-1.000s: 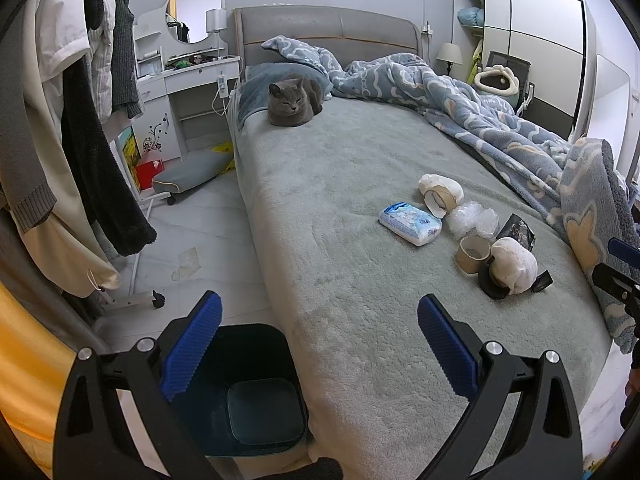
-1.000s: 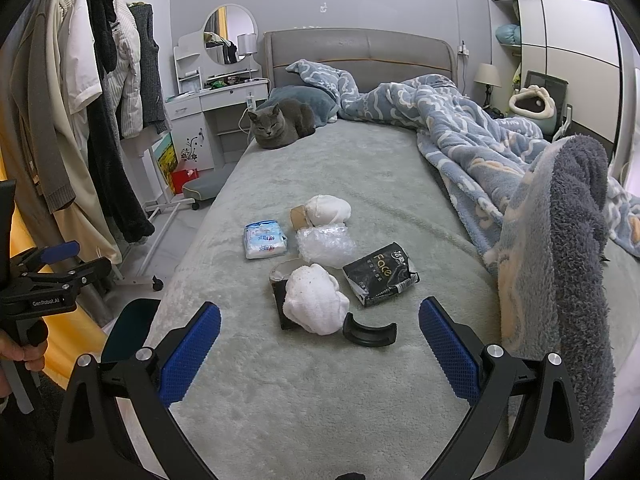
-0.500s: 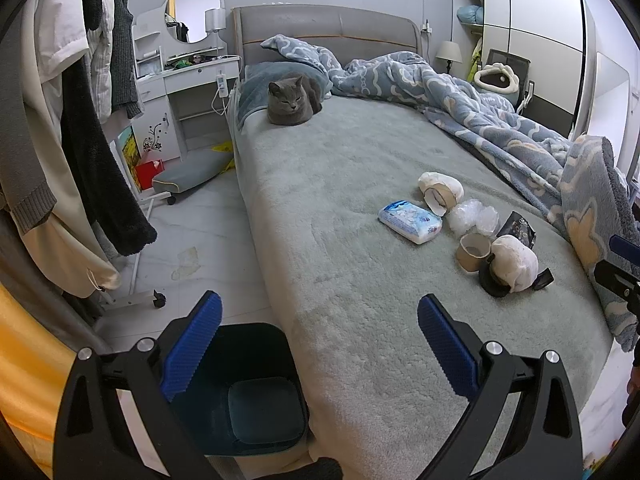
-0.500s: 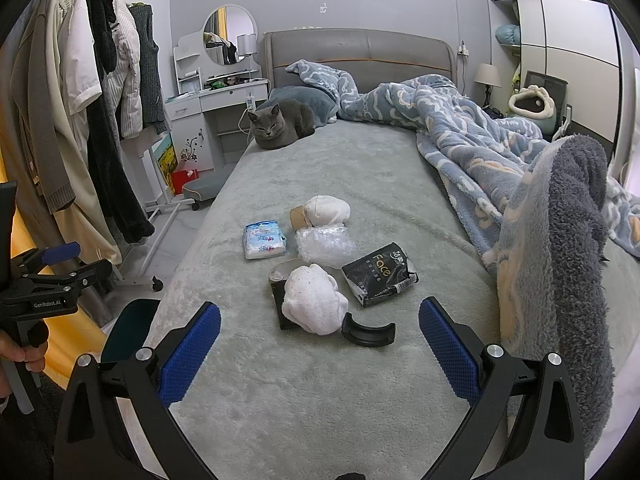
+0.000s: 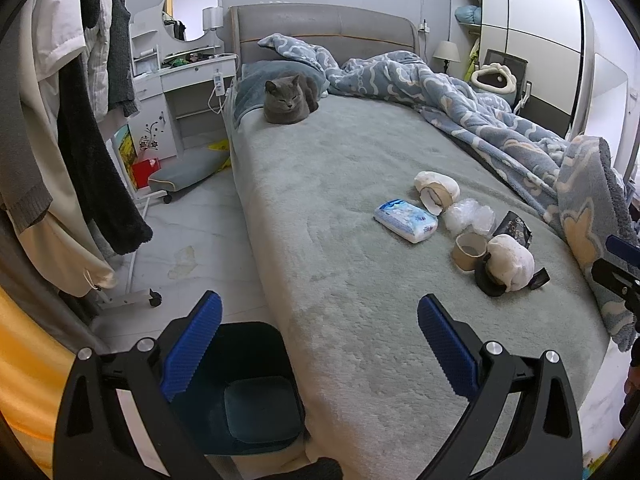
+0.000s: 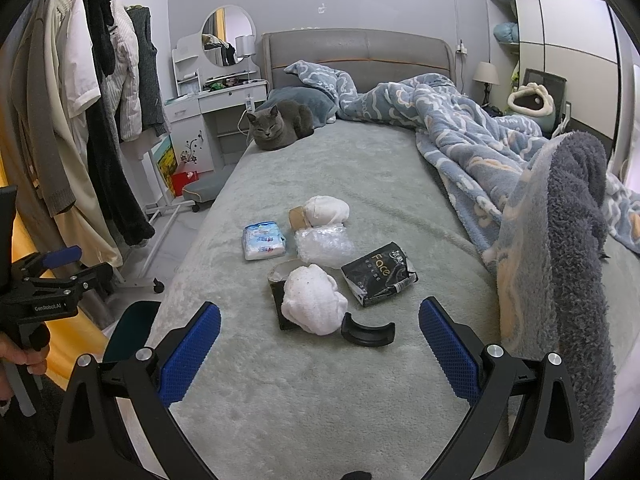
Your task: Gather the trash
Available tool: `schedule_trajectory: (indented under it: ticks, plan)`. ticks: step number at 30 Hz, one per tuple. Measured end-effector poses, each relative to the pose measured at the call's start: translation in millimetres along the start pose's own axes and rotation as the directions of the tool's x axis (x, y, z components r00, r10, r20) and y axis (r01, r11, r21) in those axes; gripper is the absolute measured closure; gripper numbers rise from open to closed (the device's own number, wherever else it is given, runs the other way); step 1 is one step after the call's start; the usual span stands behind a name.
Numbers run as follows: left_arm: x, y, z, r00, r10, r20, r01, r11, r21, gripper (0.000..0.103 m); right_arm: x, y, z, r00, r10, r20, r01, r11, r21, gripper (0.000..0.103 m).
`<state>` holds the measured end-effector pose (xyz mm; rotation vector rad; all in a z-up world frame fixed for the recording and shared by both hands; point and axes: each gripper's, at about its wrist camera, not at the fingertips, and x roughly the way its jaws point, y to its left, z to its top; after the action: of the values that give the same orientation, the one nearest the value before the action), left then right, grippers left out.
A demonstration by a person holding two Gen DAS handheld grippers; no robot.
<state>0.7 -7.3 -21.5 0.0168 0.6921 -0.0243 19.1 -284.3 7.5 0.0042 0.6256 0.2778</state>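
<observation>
**Now, pick the first bit of trash**

Both grippers are wide open and hold nothing. The left gripper (image 5: 320, 344) hangs over the near edge of the bed (image 5: 340, 168), with the dark bin (image 5: 240, 384) right under it on the floor. The right gripper (image 6: 320, 344) points at the pile of trash in the middle of the bed.

The trash sits close together: a white wad (image 6: 314, 304), a black curved piece (image 6: 368, 334) just beside it, a black torn packet (image 6: 378, 274), some clear crinkly plastic (image 6: 324, 246), a blue and white tissue pack (image 6: 264, 240), a cardboard roll (image 6: 280, 271) and another white wad (image 6: 326, 210).

I think the near white wad is the best one to grab first. Come down straight, close softly, and lift it high so it does not drag the black bits along. Then carry it over to the bin.

The bed cover is soft and fuzzy, so small bits may sink in. A gray cat (image 6: 278, 126) rests far up by the pillow, well away. A blue blanket (image 6: 472, 132) is heaped on the right side. Clothes (image 6: 100, 112) hang at the left.
</observation>
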Motion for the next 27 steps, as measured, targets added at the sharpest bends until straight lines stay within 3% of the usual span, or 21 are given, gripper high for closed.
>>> schedule_trajectory:
  ticks: [7,10,16,22,27]
  plan:
    - [5,-2,1,1.000,-0.027,-0.014,0.027,0.999,0.027,0.003,4,-2,2,1.000,0.005,-0.026,-0.005,1.000,-0.001,0.004]
    - [8,-3,4,0.998,-0.049,-0.030,0.050,0.998,0.023,0.004,9,-1,2,0.999,0.000,-0.044,-0.002,1.000,-0.028,0.025]
    - [16,-11,10,0.994,-0.104,-0.044,0.107,0.992,0.062,0.004,22,-6,1,0.997,-0.003,-0.080,-0.001,0.999,-0.049,0.026]
    - [28,-19,19,0.982,-0.182,-0.054,0.185,0.981,0.058,0.005,34,-11,2,0.993,0.014,-0.114,-0.023,0.997,-0.076,0.033]
    - [36,-34,25,0.961,-0.270,-0.061,0.274,0.959,0.072,0.010,49,-25,-8,0.983,0.004,-0.181,-0.020,0.996,-0.087,0.035]
